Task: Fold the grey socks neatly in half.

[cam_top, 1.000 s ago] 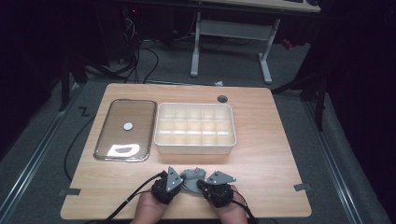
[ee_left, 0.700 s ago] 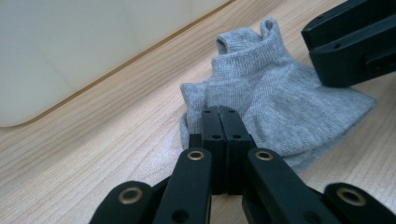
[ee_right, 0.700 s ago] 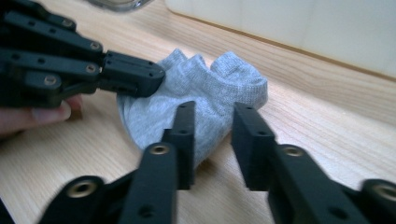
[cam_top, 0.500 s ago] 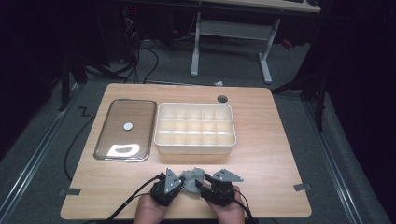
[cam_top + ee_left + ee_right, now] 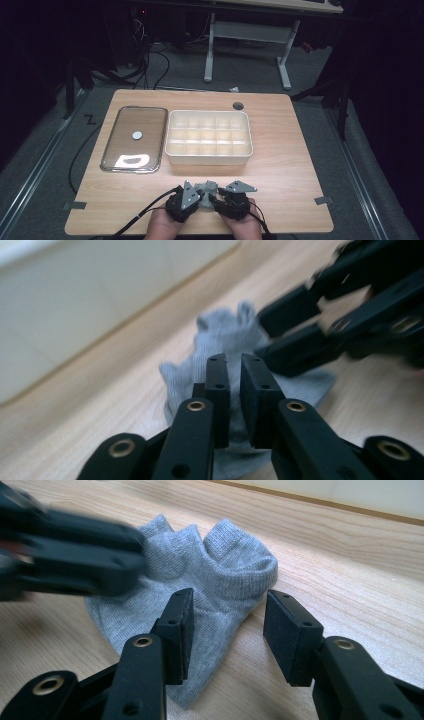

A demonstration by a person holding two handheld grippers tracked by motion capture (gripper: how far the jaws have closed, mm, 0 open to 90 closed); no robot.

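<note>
A grey ankle sock (image 5: pixel 206 188) lies flat on the wooden table (image 5: pixel 290 165) near its front edge, between my two grippers. My left gripper (image 5: pixel 199 196) points at it from the left. In the left gripper view its jaws (image 5: pixel 234 360) have just been opening to a narrow gap over the sock (image 5: pixel 220 335), with nothing pinched. My right gripper (image 5: pixel 216 196) comes from the right and stands open; its jaws (image 5: pixel 227 600) have just been closing a little. They straddle the sock's (image 5: pixel 220 565) edge without pressing it. Each view shows the other gripper (image 5: pixel 265 337) (image 5: pixel 140 555) blurred.
A white box (image 5: pixel 209 159) with several compartments stands mid-table, beyond the sock. Left of it lies a shiny metal tray (image 5: pixel 145 125) with a small white disc (image 5: pixel 137 134) on it. A round cable hole (image 5: pixel 238 105) is near the table's far edge.
</note>
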